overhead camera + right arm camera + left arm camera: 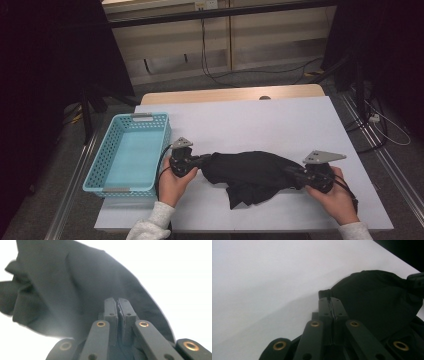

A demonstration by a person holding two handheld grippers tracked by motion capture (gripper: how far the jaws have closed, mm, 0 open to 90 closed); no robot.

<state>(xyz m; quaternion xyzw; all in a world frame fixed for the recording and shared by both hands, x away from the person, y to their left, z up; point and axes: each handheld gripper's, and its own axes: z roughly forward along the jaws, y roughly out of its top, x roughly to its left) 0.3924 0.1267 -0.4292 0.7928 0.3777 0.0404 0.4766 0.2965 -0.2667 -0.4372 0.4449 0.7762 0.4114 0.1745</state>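
A crumpled black cloth [250, 170] lies on the white table cover [260, 117], stretched between both grippers. My left gripper [204, 161] is at the cloth's left end with its jaws pressed together on a fold of the fabric. In the left gripper view that gripper [331, 300] pinches a small tuck of the black cloth [374, 297]. My right gripper [291, 172] grips the cloth's right end. In the right gripper view its jaws [119, 301] meet on the edge of the dark cloth [75, 285], which spreads away to the upper left.
A light blue perforated basket [102, 155] with nothing in it stands at the table's left edge, close to my left hand. The table's front edge runs just below both hands. Cables trail over the floor beyond the far edge.
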